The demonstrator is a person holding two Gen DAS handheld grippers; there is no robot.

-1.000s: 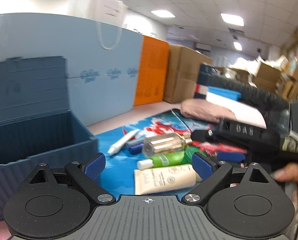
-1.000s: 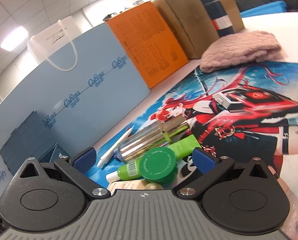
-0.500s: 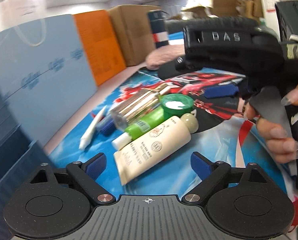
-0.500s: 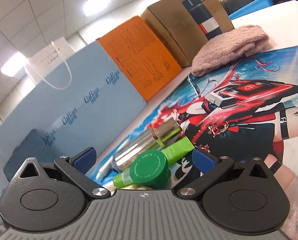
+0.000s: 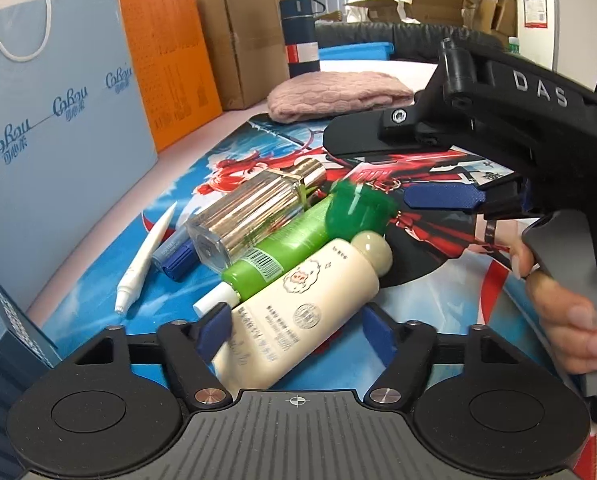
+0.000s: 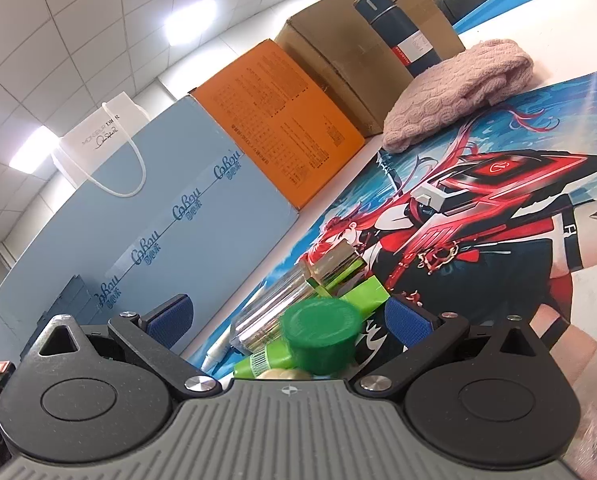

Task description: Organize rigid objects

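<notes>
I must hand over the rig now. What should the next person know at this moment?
Left gripper: jaws have just been closing around the cream tube; firm contact not clear.
Right gripper: open, green jar between its jaws, not gripped.
Pile on the printed mat: cream tube, green tube, clear perfume bottle, blue marker, white pen-like tube.
Done: nothing visibly sorted.
Left: every item; a dark blue box stands at the left.

the right tool (image 6: 286, 318) stands wide, its 2 blue pads either side of a green jar (image 6: 320, 338) without touching it. just behind lie a green tube (image 6: 270, 358) and a clear gold-capped bottle (image 6: 298, 300) — all on an illustrated mat (image 6: 498, 200). a pink knit cloth (image 6: 458, 92) lies farther back, before a dark flask (image 6: 398, 24).
</notes>
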